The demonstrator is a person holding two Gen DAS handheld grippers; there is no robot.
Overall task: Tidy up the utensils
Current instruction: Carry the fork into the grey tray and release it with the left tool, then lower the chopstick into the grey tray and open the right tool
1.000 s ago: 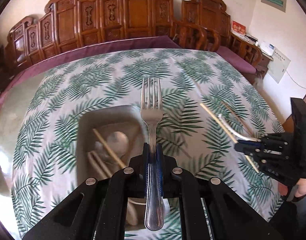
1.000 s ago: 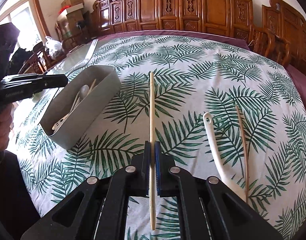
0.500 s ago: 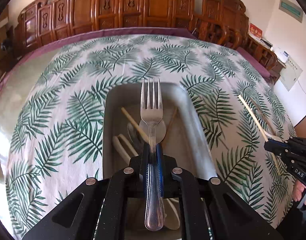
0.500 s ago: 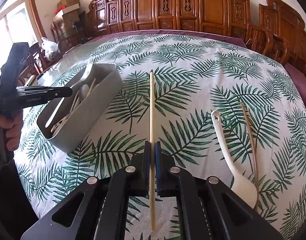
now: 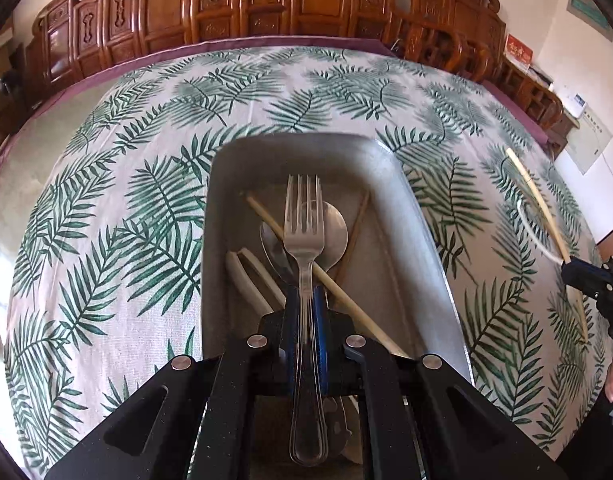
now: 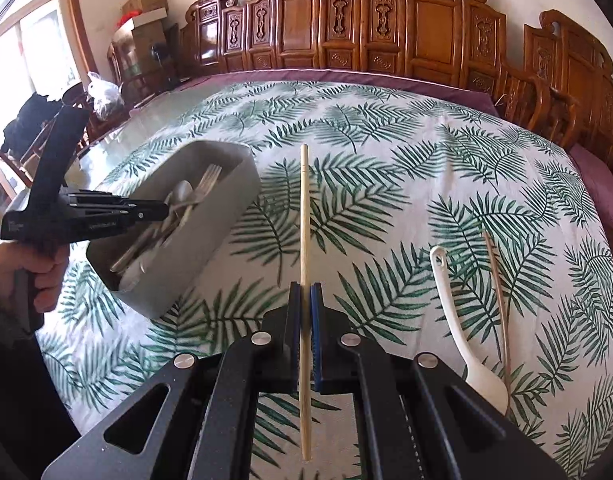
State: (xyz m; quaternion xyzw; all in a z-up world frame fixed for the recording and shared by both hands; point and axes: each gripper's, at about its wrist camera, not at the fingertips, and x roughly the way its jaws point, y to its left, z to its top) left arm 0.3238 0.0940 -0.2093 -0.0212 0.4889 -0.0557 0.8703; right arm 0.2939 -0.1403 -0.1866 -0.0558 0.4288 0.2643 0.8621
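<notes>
Left gripper (image 5: 306,300) has its jaws clamped on a fork (image 5: 304,240), right over the bin (image 5: 422,240). Right gripper (image 6: 305,296) is pinching a chopstick (image 6: 304,208) above the bench (image 6: 386,160).

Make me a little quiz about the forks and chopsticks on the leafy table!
1. True or false: the left gripper holds a fork.
2. What does the right gripper hold? A) spoon B) chopstick C) knife
3. Fill in: the fork hangs over the grey ____.

Key: 1 true. 2 B, a chopstick. 3 bin. A white spoon lies on the cloth.
</notes>
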